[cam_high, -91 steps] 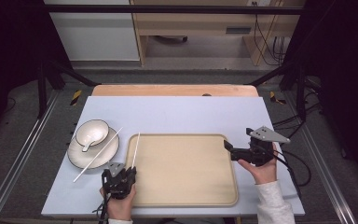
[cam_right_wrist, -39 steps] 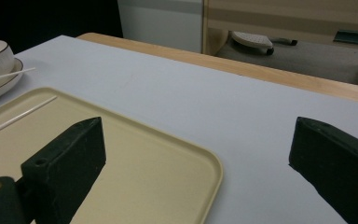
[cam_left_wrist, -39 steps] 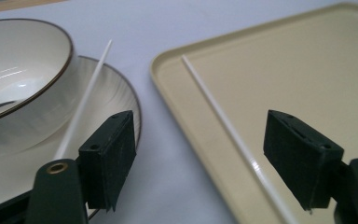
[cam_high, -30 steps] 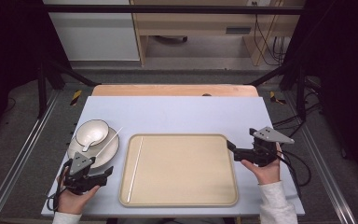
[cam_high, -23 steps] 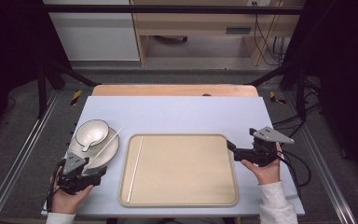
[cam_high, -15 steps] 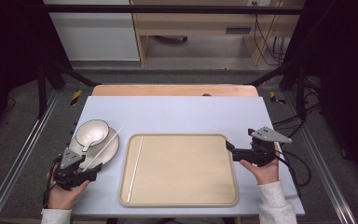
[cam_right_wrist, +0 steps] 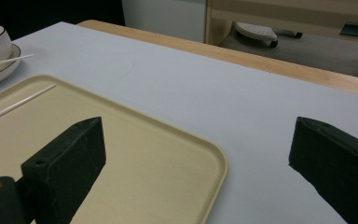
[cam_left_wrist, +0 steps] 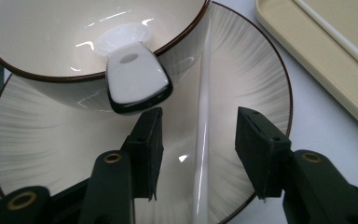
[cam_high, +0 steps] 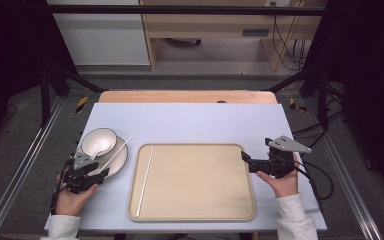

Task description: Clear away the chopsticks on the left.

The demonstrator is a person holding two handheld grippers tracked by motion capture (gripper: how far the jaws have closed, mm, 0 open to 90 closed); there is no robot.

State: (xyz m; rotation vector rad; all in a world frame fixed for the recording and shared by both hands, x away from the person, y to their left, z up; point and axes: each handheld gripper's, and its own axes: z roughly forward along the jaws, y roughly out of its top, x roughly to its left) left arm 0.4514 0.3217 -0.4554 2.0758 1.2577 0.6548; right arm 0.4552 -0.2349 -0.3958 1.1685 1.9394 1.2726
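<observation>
One white chopstick (cam_left_wrist: 201, 126) across the plate (cam_left_wrist: 256, 74), beside the bowl (cam_left_wrist: 74, 42), between left gripper (cam_left_wrist: 198, 140) jaws just closing, not yet pinching. Likely light, stiff, slick; best pinched mid-length. Right gripper (cam_right_wrist: 196, 158) jaws wide apart, empty, over the tray (cam_right_wrist: 168, 154) corner.

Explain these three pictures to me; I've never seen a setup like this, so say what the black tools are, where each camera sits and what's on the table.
A person sits at a table with a hand-held two-jaw gripper in each hand. The high view looks down from above. The other two cameras ride on the grippers, looking along their black jaws.

On the table: a beige tray with one white chopstick in it, and a plate carrying a bowl with a spoon in it, plus a second chopstick across the plate.

The left gripper has just been closing, its jaws either side of that chopstick but not yet pressing it. The right gripper is open by the tray's corner.
</observation>
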